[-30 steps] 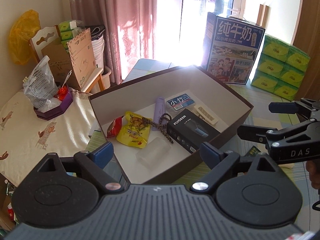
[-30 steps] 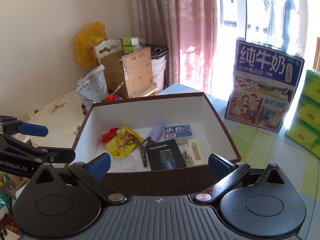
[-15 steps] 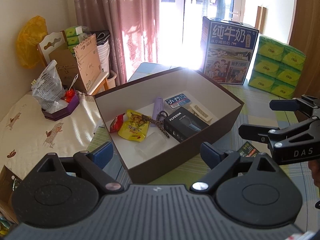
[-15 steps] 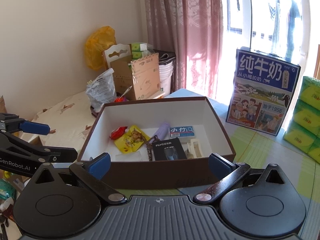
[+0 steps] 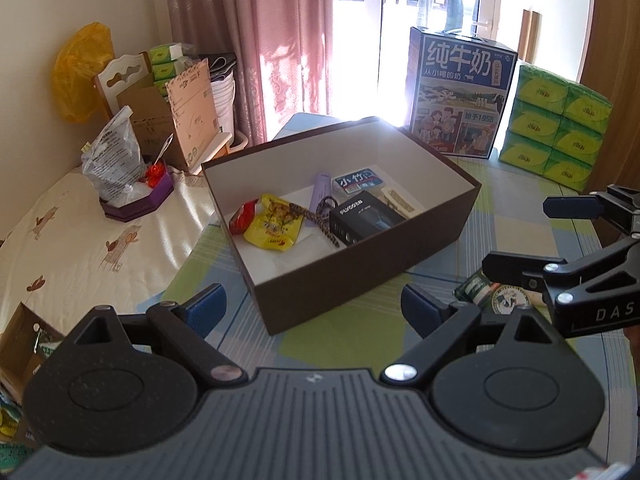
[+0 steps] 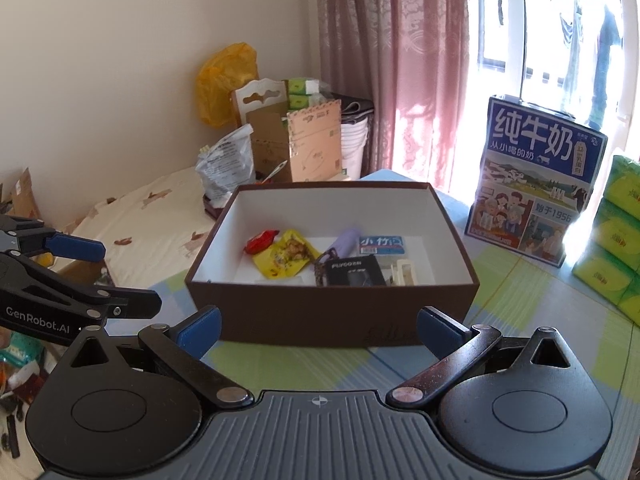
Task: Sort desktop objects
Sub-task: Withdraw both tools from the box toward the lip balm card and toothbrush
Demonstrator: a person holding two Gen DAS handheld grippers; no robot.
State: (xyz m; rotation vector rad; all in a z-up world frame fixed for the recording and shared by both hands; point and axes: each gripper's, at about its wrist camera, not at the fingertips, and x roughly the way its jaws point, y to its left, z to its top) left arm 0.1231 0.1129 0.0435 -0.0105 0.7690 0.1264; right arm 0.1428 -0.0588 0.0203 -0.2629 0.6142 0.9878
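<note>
A brown box (image 5: 360, 276) (image 6: 320, 312) with a white inside stands on the checked tablecloth. It holds a yellow snack packet (image 5: 272, 226) (image 6: 286, 258), a red wrapper (image 5: 242, 216), a purple tube (image 5: 320, 190) (image 6: 344, 242), a black FLYCO box (image 5: 364, 216) (image 6: 354, 270), a blue card pack (image 5: 356, 180) and a braided cord (image 5: 320, 220). My left gripper (image 5: 314, 306) is open and empty, in front of the box. My right gripper (image 6: 318, 326) is open and empty, also in front of the box. A green packet (image 5: 486, 290) lies on the table under the right gripper's finger.
A blue milk carton (image 5: 460, 92) (image 6: 536, 176) and stacked green tissue packs (image 5: 556, 124) stand behind the box. A cloth-covered surface (image 5: 80, 240) with a purple tray (image 5: 138, 204) and a plastic bag lies left. Cardboard boxes (image 5: 176, 108) stand by the curtain.
Both grippers have pulled back from the box, which now looks smaller and farther away. The green packet has come into view. Both stay open.
</note>
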